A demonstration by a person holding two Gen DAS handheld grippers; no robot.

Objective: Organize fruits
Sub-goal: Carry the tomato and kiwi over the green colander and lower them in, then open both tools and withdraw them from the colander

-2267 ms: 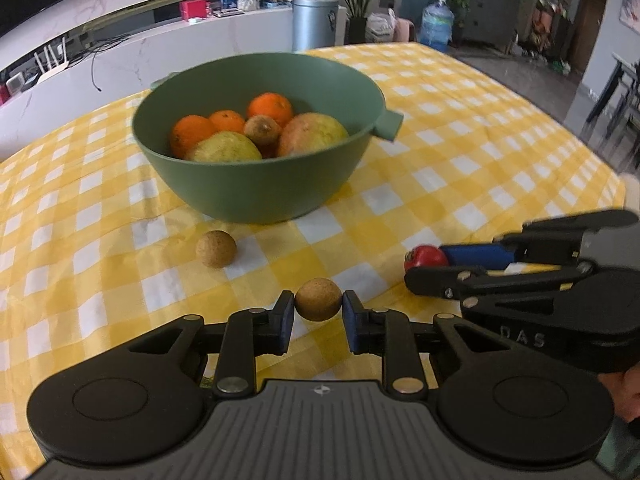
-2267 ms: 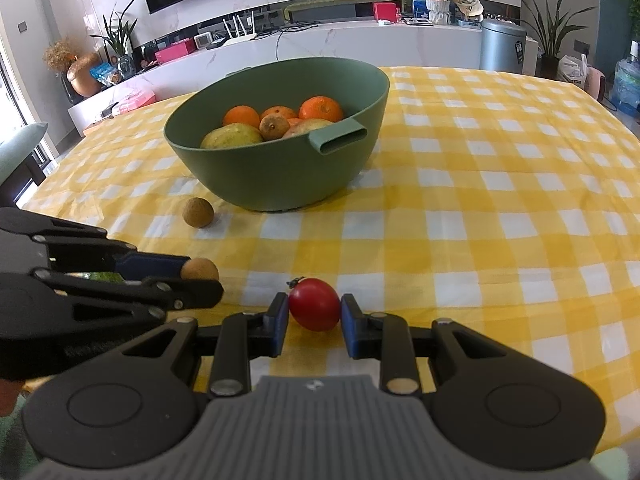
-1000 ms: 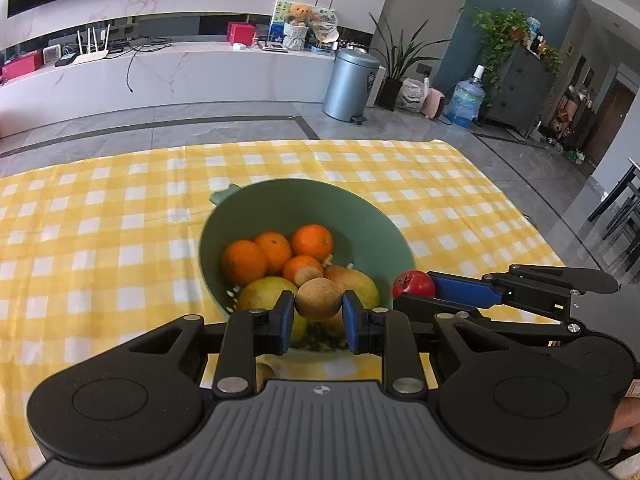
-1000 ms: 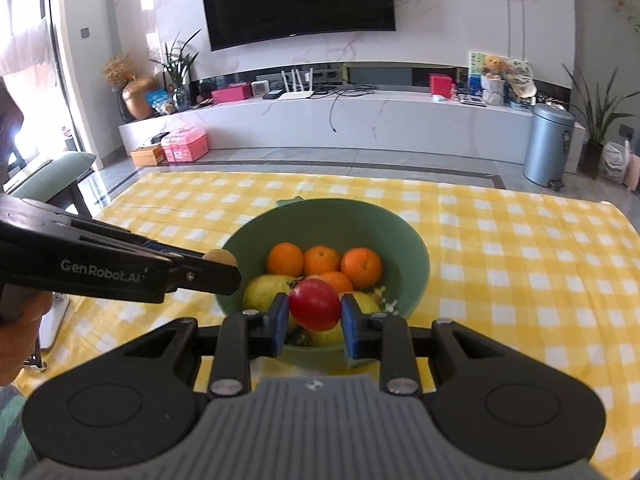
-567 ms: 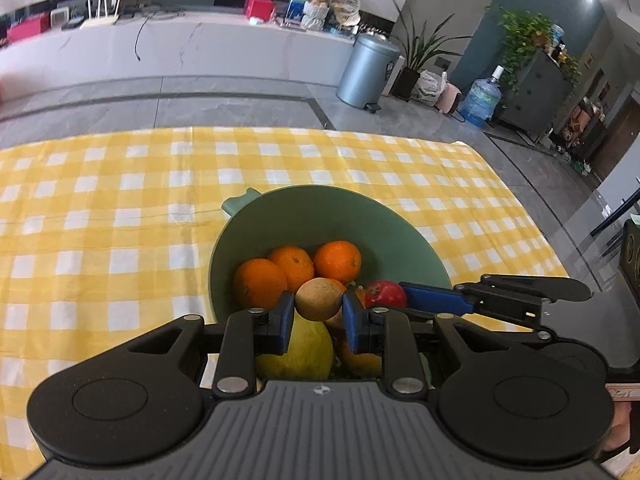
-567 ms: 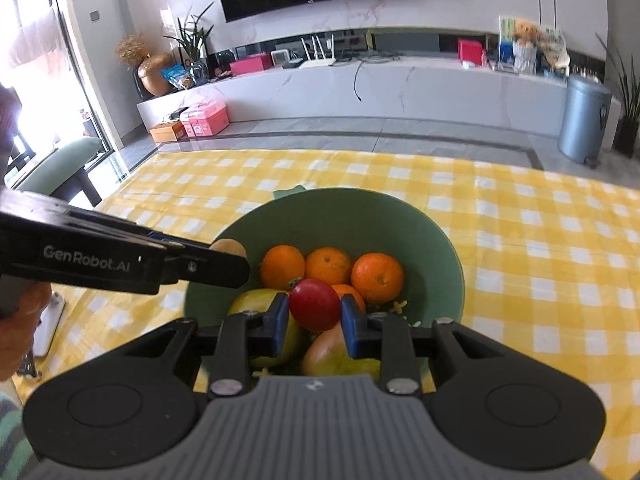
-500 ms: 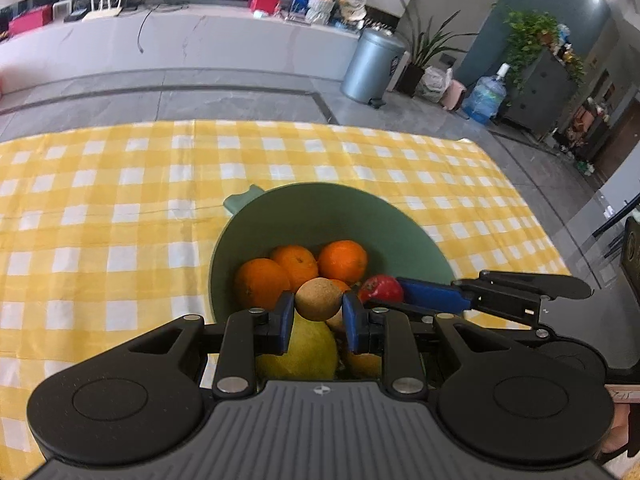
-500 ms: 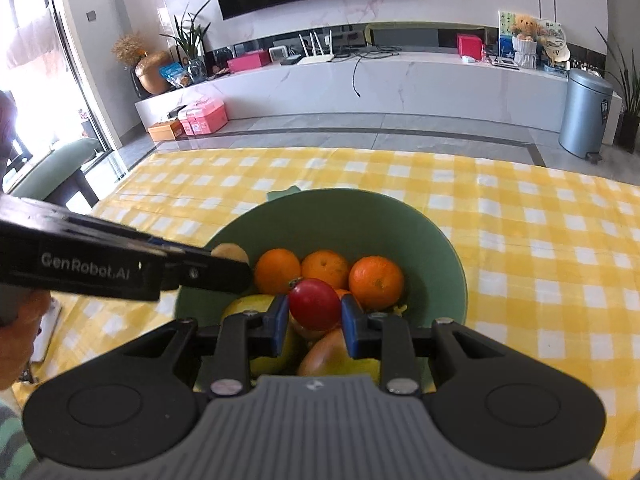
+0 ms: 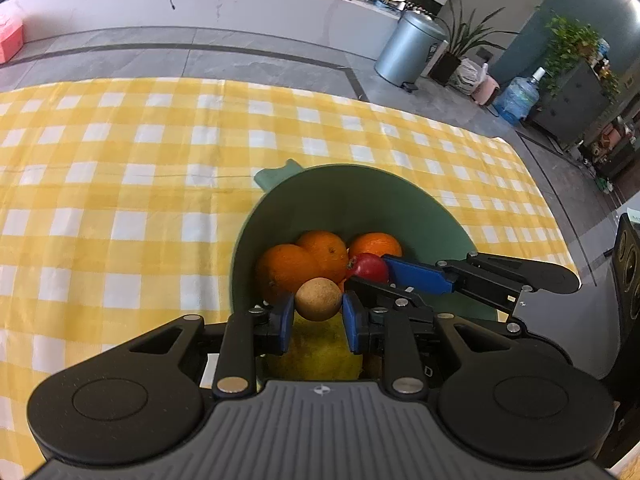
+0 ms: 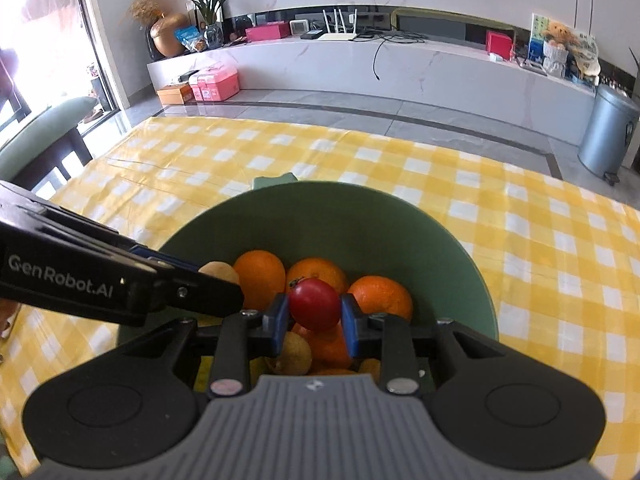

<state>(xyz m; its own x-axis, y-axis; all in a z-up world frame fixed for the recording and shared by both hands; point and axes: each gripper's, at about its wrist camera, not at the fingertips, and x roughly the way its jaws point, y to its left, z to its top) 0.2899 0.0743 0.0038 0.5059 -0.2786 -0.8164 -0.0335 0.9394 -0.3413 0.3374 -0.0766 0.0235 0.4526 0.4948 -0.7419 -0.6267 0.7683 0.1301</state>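
Left tool (image 9: 318, 316): blue pads pinching a small round brown fruit (image 9: 318, 299) across its middle, held above the near side of the green bowl (image 9: 420, 208). The skin looks dry, matt and slightly rough, so grip should be secure. The fruit is likely light and fairly firm; the hold across the widest part is the right place, since a round body pinched off-centre would squirt out.

Right tool (image 10: 314, 322): pads pinching a small red fruit (image 10: 314, 303), also over the bowl, just right of the brown fruit as seen from the left wrist. Its skin is smooth and glossy with a small stem at the top. Judged slippery and easily bruised or split, so light pressure at the equator only, stem clear of the pads.

Bowl contents, below the tools: a large yellow-green fruit (image 9: 316, 354) at the near wall directly under the left tool, and a second small brown fruit (image 10: 292, 354) under the right tool.

Bowl contents, further in: three oranges (image 9: 288, 270) against the far half, touching one another. They look firm enough to take a short drop on top of them.

Assessment: both fruits sit low over the pile, so release from this height looks safe. Round fruit may roll on the heap but the bowl walls are high enough to contain it.

Beyond the bowl: yellow-checked cloth over the table (image 9: 120, 160).
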